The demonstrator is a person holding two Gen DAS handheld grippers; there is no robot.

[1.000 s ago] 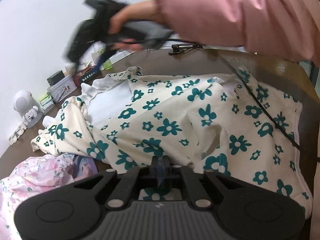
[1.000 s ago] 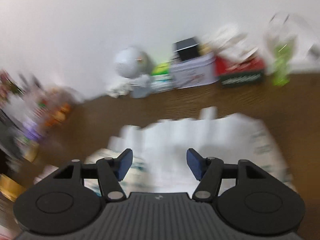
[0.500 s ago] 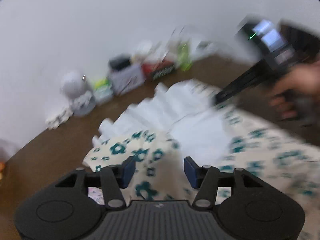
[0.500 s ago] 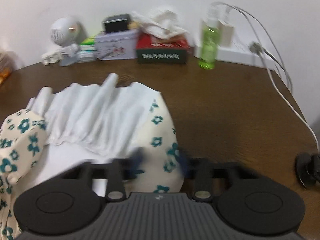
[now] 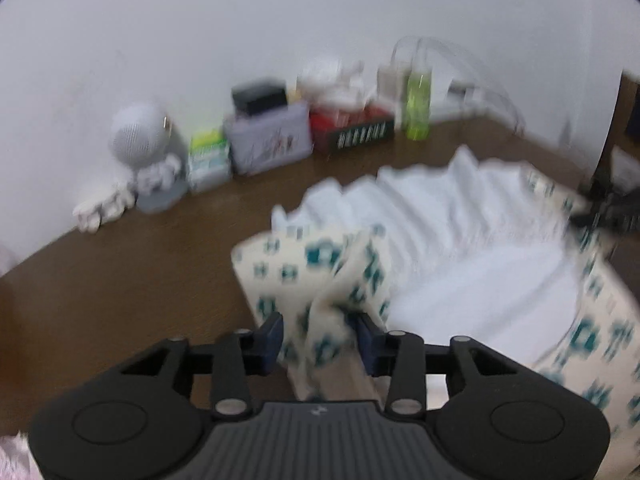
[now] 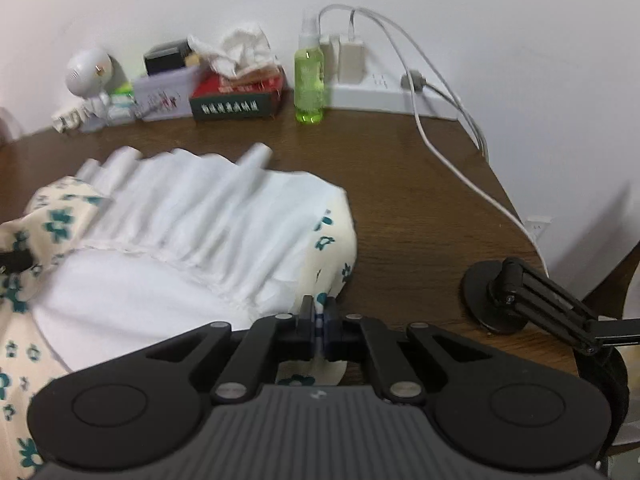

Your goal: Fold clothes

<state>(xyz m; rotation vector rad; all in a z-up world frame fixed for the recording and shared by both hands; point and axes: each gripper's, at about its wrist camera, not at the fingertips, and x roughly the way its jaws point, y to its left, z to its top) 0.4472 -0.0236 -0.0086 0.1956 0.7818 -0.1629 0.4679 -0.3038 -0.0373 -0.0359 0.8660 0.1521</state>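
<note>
A cream garment with teal flowers point(image 5: 600, 312) lies on the brown table point(image 5: 120, 280), its white ruffled lining point(image 5: 440, 216) turned up. My left gripper point(image 5: 320, 342) is open, its blue-padded fingers point(image 5: 272, 338) on either side of a raised fold at the garment's left corner. This view is blurred. In the right wrist view, my right gripper point(image 6: 319, 320) is shut on the right edge of the garment point(image 6: 332, 240), beside the ruffle point(image 6: 180, 208). The left gripper's dark tip shows at the far left edge of that view.
Along the wall stand a white round device point(image 6: 88, 68), a grey tin point(image 6: 164, 94), a red tissue box point(image 6: 240, 96), a green spray bottle point(image 6: 309, 80) and a power strip point(image 6: 372, 92) with white cables. A black stand base point(image 6: 492, 296) sits at the right.
My left gripper let go, swung round to the garment's left corner and is narrowing on a fold. My right gripper came down and shut on the right edge.
</note>
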